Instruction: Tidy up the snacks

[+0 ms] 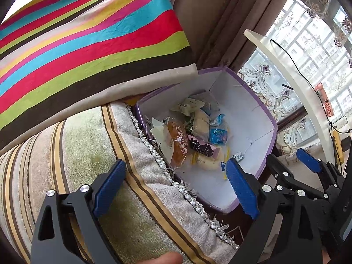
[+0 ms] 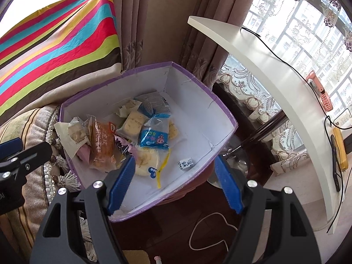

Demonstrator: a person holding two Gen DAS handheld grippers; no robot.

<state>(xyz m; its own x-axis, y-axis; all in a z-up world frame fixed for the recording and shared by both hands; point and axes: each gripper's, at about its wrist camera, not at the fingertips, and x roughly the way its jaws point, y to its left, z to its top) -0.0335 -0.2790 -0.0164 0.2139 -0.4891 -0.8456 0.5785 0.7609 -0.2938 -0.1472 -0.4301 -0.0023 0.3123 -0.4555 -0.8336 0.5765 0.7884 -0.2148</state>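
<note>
Snacks (image 2: 123, 136) heaped in a purple-rimmed box (image 2: 198, 118), lying at 11 to 12 o'clock from the right hand-held gripper (image 2: 173, 182), which tilts downward over the box's near rim with jaws spread wide and nothing between them. Left hand-held gripper (image 1: 176, 184), likewise tilted down and spread empty, straddles the sofa arm (image 1: 92, 154) and box edge; snacks at its 12 o'clock

A striped cushion (image 1: 88, 44) leans on the sofa arm (image 1: 99, 165). Brown curtains (image 2: 158, 22) hang behind it. A black cable (image 2: 286, 63) crosses the white curved desk (image 2: 275, 77).
</note>
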